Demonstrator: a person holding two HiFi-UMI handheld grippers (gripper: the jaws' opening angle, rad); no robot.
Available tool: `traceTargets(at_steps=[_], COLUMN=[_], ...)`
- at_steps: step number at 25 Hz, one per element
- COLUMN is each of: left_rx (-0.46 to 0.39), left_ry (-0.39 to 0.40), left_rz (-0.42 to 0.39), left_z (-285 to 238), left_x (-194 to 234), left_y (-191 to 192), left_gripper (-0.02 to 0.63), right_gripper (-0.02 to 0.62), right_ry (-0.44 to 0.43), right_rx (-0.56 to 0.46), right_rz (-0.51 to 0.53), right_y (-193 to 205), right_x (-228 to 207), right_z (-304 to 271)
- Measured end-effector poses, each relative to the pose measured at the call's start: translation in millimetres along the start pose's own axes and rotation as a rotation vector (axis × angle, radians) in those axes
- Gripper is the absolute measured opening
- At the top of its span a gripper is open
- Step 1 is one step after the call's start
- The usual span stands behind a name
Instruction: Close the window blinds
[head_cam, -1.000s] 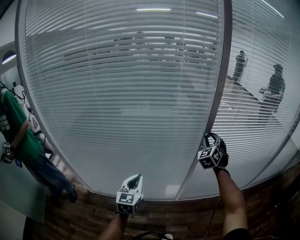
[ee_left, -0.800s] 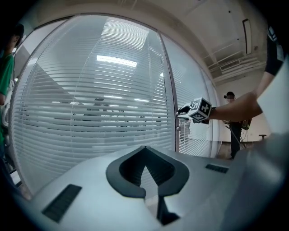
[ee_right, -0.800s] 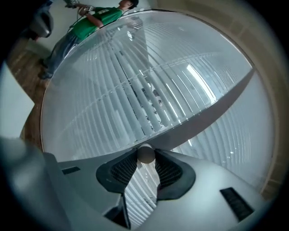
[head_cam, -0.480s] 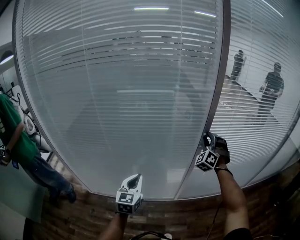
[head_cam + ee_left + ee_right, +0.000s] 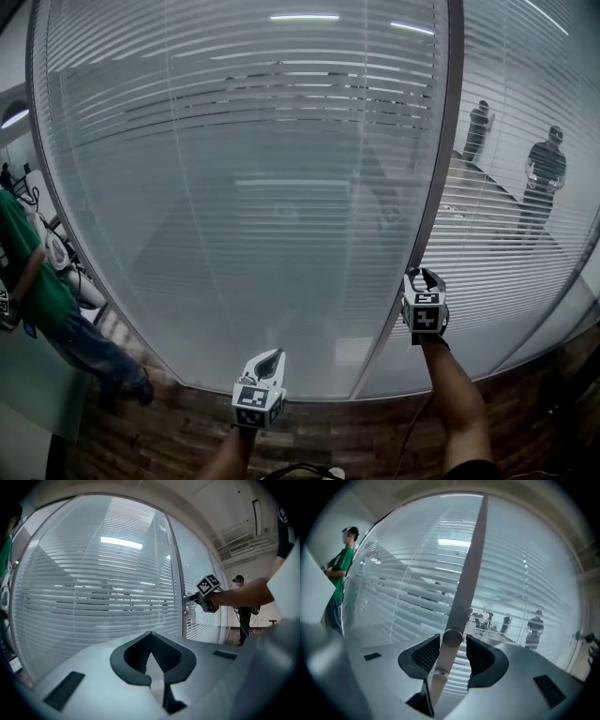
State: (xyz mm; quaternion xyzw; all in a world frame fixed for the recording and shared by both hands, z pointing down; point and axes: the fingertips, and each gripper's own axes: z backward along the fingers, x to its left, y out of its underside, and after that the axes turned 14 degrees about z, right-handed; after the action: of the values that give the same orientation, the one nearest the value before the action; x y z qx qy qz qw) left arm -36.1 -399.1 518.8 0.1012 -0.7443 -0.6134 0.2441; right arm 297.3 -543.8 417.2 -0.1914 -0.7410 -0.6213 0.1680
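White slatted blinds (image 5: pixel 244 187) hang behind the glass of the big left pane, their slats tilted so the room behind is hazy. A grey frame post (image 5: pixel 433 187) divides it from the right pane. My right gripper (image 5: pixel 419 274) is at a round knob (image 5: pixel 451 637) on that post. The knob sits between the opening jaws with a gap on each side. My left gripper (image 5: pixel 272 354) hangs low in front of the glass, shut on nothing. From the left gripper view my right gripper (image 5: pixel 188 597) reaches the post from the right.
A person in a green top (image 5: pixel 28 272) stands at the far left. Through the right pane's more open blinds (image 5: pixel 525 112), two people (image 5: pixel 542 178) stand by a table. A wood-look strip (image 5: pixel 375 431) runs below the glass.
The right gripper has turned from tilted to upright at the knob and its jaws have spread. The left pane's slats look hazier than a second ago. The left gripper has stayed put.
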Motion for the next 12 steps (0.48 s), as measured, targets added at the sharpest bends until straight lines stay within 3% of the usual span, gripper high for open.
traceTargets(at_steps=[3,5,8,12], left_rx=[0.001,0.000,-0.001,0.004], left_ry=[-0.004,-0.008,-0.016,-0.021], left_rz=[-0.001,-0.001,0.001,-0.005], left_z=[2.1,3.8,5.7,7.5], left_x=[1.4,3.7,7.0,10.9], left_y=[1.4,1.0,0.5,3.0], left_gripper=[-0.005,-0.005,-0.005,-0.005], right_gripper=[0.158,0.130,0.129,0.129], right_ry=[-0.008,-0.012,-0.002,0.009], right_rx=[-0.002,-0.010,-0.019,-0.010], right_rz=[-0.160,-0.204,-0.192,-0.092], right_y=[7.2,6.4,5.6,4.1], right_x=[-7.2,-8.0,-8.8,-7.6], right_z=[-6.3,-6.4,-6.0,-5.4])
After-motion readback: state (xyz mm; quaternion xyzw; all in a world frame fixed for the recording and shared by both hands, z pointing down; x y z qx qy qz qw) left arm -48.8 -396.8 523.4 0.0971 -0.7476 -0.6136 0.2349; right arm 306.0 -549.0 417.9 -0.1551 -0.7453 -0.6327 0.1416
